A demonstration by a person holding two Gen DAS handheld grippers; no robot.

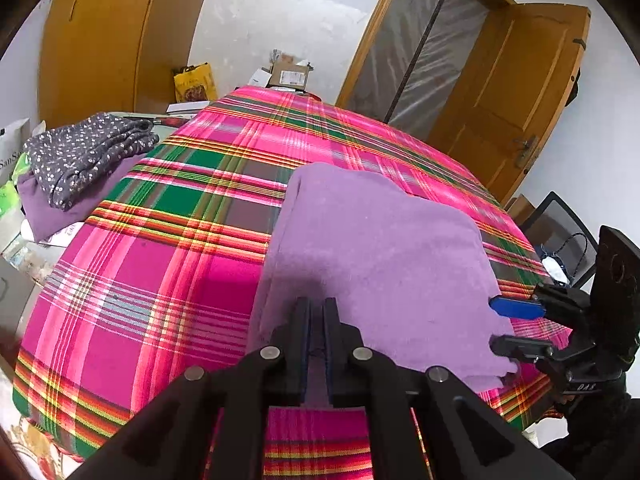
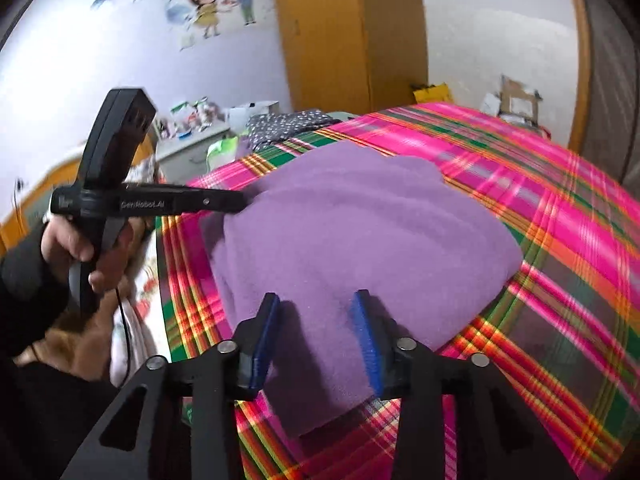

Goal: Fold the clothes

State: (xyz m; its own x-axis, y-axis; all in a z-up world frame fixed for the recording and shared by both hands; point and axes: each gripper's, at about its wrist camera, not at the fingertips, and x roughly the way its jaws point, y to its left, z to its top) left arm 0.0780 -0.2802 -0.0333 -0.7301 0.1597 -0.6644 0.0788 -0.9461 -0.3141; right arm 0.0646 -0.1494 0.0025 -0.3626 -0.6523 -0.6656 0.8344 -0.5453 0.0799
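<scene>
**Clerk:** Listing item one: purple garment [image 2: 360, 240], already folded into a thick pad, lay on the near part of the plaid bedspread [image 1: 160, 240], its near edge close to the bed's near side. You had it between both tools.

**Operator:** And my tongs?

**Clerk:** Item two: left gripper [image 1: 318, 308]. Its jaws stood nearly together over the near left edge of the garment; from the right wrist view the tip reached the fabric's left side, yet whether it pinched any cloth could not be told. Item three: right gripper [image 2: 316, 300]. Its blue pads [image 2: 368, 340] stood well apart, straddling the near right edge, the cloth between them but not pressed.

**Operator:** How should I have handled the step?

**Clerk:** In my judgement you were releasing and settling the fold. You did best to lift the right tongs straight clear so the pads did not drag the top layer, then to smooth the edges square.

**Operator:** Anything further out?

**Clerk:** Item four: dotted grey garment [image 1: 88, 152], folded, on another purple piece at the bed's far left side, likely the finished stack. Item five: cardboard boxes [image 1: 288, 74] beyond the far end. Item six: wooden door [image 1: 512, 92], open.
</scene>
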